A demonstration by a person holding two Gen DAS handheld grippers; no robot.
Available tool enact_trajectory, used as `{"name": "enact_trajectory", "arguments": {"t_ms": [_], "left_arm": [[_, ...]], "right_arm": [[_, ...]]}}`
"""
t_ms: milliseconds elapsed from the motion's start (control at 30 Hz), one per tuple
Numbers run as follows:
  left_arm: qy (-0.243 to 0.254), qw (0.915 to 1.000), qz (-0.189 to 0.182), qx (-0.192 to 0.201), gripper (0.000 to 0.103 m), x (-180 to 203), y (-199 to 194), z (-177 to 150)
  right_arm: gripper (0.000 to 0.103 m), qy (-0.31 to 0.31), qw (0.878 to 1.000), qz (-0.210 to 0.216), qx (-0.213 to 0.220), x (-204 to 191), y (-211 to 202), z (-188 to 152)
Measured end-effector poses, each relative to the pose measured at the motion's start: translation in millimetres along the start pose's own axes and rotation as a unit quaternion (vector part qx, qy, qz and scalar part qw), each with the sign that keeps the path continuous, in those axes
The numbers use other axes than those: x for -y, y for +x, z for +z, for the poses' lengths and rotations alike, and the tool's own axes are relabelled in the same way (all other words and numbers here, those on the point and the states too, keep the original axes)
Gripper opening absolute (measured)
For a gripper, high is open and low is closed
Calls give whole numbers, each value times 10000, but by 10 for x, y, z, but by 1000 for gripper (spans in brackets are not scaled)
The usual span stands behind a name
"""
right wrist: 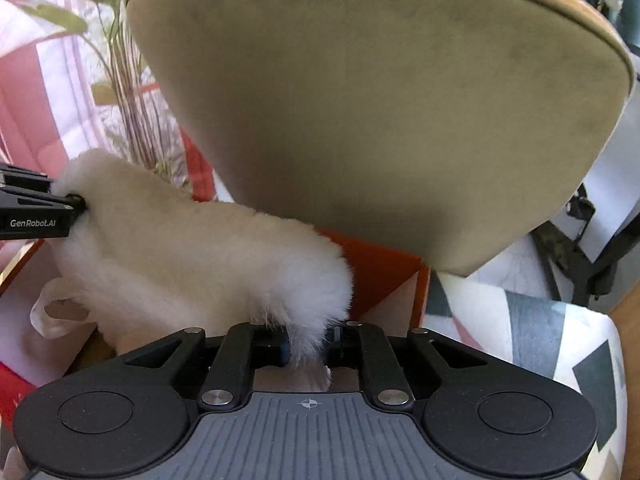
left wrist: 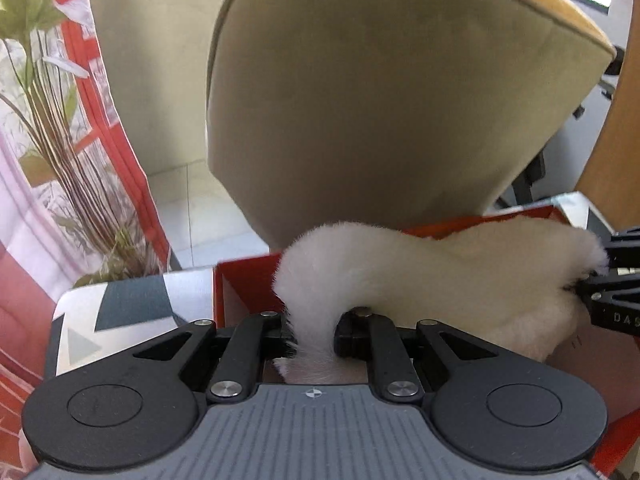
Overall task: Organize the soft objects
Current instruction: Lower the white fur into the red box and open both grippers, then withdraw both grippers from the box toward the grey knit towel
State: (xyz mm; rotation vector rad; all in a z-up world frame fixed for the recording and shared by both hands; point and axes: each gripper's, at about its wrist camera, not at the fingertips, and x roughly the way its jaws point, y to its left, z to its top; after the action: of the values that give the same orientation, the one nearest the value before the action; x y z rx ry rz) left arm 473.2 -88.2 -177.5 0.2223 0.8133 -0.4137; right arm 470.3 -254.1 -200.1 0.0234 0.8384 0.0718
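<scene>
A white fluffy soft piece hangs between my two grippers over an open orange box. My left gripper is shut on one end of it. My right gripper is shut on the other end. Each gripper shows in the other's view: the right one at the right edge, the left one at the left edge. The box's orange inner wall shows behind the fluffy piece.
A beige chair back rises just behind the box. The box sits on a surface with a grey and white geometric cloth. A potted plant and red patterned curtain stand left. A white bag handle lies in the box.
</scene>
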Motion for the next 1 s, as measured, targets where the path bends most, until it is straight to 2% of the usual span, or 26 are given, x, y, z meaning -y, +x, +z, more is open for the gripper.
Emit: {"name": "enact_trajectory", "arguments": {"t_ms": [67,133,267,367,433,533,600,633,800,867,900,933,1000], "left_arm": [[61,9998,1,-184,22,5,18,-11],[137,9994,75,-300,26,16,-6,-23],[177,9995,83,-246,30,-29,-89,-44],[199,9996,103,-164,43,-37,-150,-20],[215,9997,63,-96,47,-29,-195,-12],[176,9998,-15,-87,46,27,-206,-6],[160,9997,-138,-75,28,80,-176,-7],[146,9996,-199,-137,25,111,-144,-5],[73,9996,-228,-152,25,240,-132,-21],[55,9997,-221,-84,26,277,-190,-31],[44,9998,-197,-58,33,291,-228,-35],[33,9998,-206,-26,39,290,-264,-50],[-24,9996,-244,113,69,294,-403,-93]], "right_arm": [[18,-17,10000,-58,-76,-30,16,23],[29,-3,9999,-162,-41,-47,12,33],[31,-6,9995,-324,7,-58,-26,17],[31,46,9991,-419,17,-24,-63,-11],[31,129,9993,-343,63,50,-73,-31],[31,164,9996,-162,166,102,-125,-80],[31,166,9996,-129,190,103,-150,-105],[31,180,9996,-107,200,89,-147,-98],[31,173,9996,-8,239,51,-221,-115],[35,246,9994,56,237,49,-259,-127],[44,293,9992,71,244,50,-283,-136],[57,351,9990,90,270,50,-319,-150],[75,419,9984,115,350,32,-399,-188]]}}
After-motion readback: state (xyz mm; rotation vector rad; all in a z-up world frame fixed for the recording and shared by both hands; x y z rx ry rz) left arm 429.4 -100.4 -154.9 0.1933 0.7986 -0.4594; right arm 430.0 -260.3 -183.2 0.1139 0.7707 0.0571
